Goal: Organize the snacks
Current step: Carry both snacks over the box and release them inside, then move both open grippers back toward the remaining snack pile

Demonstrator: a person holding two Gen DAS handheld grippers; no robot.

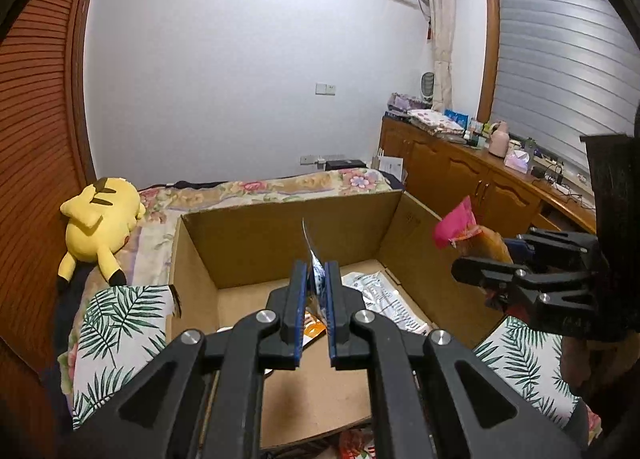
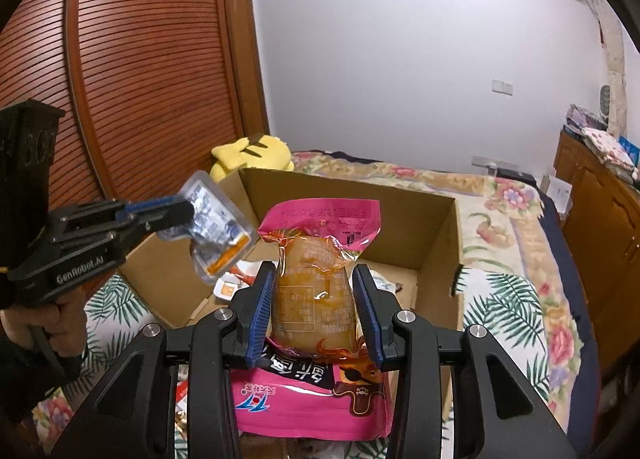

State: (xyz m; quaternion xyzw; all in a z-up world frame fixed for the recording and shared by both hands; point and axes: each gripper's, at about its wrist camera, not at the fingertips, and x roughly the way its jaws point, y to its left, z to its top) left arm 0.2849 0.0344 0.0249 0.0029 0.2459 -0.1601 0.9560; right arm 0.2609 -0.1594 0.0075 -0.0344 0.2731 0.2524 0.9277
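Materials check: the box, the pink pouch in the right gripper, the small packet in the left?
Box: looks like brown corrugated cardboard, matte, folded flaps.
Pink pouch: glossy plastic film, clear in the middle with brown contents showing, creased, with glare.
Small packet: shiny film, likely plastic or foil laminate, with a clear sealed edge.
Both grippers' fingers are closed on them.

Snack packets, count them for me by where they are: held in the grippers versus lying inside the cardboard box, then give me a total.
Held in a gripper: 2, the silver-blue packet in the left gripper and the pink-and-orange packet in the right gripper.
Lying inside the cardboard box: 2 that show, a white packet and an orange-and-white packet.
Total: 4
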